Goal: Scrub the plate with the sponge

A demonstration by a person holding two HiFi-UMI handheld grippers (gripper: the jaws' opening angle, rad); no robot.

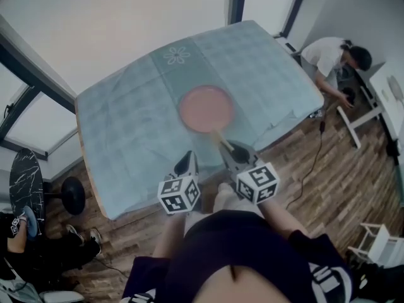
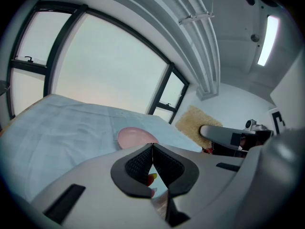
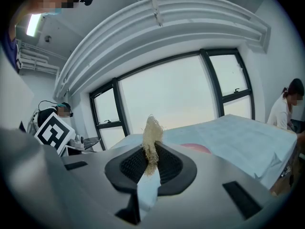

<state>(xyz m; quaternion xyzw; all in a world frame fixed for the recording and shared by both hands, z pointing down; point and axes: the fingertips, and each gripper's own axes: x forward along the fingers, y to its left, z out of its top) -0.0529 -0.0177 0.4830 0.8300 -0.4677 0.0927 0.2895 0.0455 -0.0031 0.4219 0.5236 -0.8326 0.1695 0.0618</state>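
A round pink plate point(image 1: 205, 109) lies in the middle of the table on a pale blue cloth point(image 1: 126, 125). My right gripper point(image 1: 233, 150) hovers just past the plate's near edge, shut on a tan fibrous sponge point(image 1: 221, 139) that points toward the plate. In the right gripper view the sponge point(image 3: 152, 135) stands edge-on between the jaws, with the plate point(image 3: 196, 148) low behind it. My left gripper point(image 1: 187, 160) hangs beside the right one over the near part of the cloth, shut and empty. From the left gripper point(image 2: 152, 146) I see the plate point(image 2: 135, 136) ahead and the sponge point(image 2: 194, 122) to the right.
The table's front edge point(image 1: 110, 210) is close to my body. On the wooden floor a person point(image 1: 331, 54) crouches at the back right by a white stand point(image 1: 363, 115). A black stool point(image 1: 71, 194) and a skateboard point(image 1: 25, 182) are at the left.
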